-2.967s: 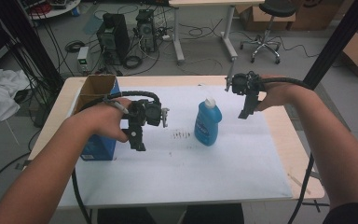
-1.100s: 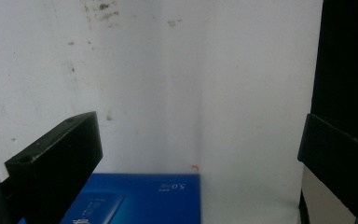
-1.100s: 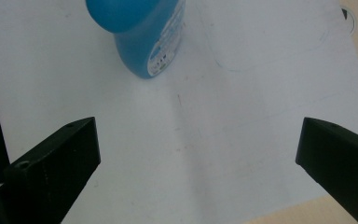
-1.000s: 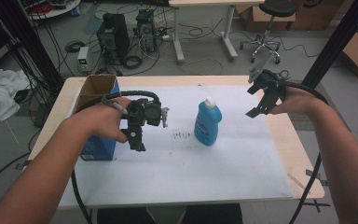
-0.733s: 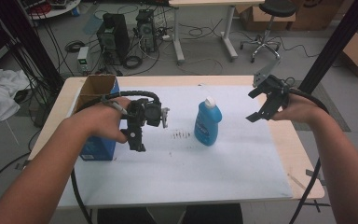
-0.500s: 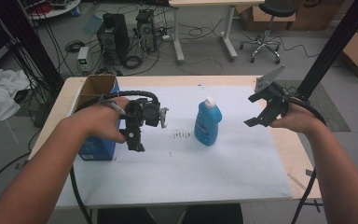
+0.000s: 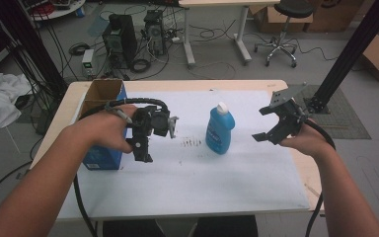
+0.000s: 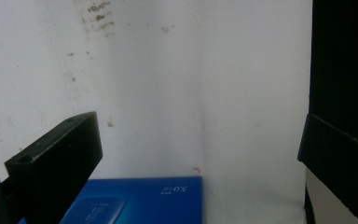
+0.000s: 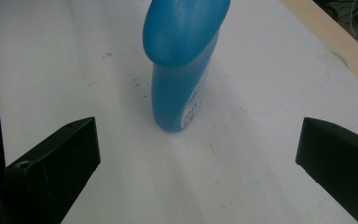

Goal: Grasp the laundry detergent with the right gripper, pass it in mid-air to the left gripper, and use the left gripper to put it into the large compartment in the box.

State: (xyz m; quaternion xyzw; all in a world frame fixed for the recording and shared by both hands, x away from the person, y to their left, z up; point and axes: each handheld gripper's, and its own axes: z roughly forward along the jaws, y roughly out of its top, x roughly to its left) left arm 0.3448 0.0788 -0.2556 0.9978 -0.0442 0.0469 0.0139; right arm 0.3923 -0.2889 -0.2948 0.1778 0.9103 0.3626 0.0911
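A blue bottle (image 7: 220,130) with a white cap stands upright mid-table on the white sheet (image 7: 187,173). My right gripper (image 7: 262,124) is held to its right, a short gap away, jaws wide open and turned toward it. In the right gripper view the bottle (image 9: 179,70) stands ahead, centred between the open jaws of the right gripper (image 9: 198,133), untouched. My left gripper (image 7: 147,144) hovers left of the bottle beside a blue box (image 7: 98,153), pointing down. In the left gripper view the left gripper (image 8: 198,135) is open over the sheet, with the blue box (image 8: 135,200) at the bottom edge.
The blue box has an open cardboard top (image 7: 101,93) at the table's left side. Dark specks (image 7: 191,143) mark the sheet between the left gripper and the bottle. Beyond the far edge the floor holds computer cases (image 7: 121,32), cables and a stool (image 7: 281,29).
My right gripper has swung away to the right, then come down toward the near side, turning its open jaws at the bottle. The left gripper and bottle have not moved.
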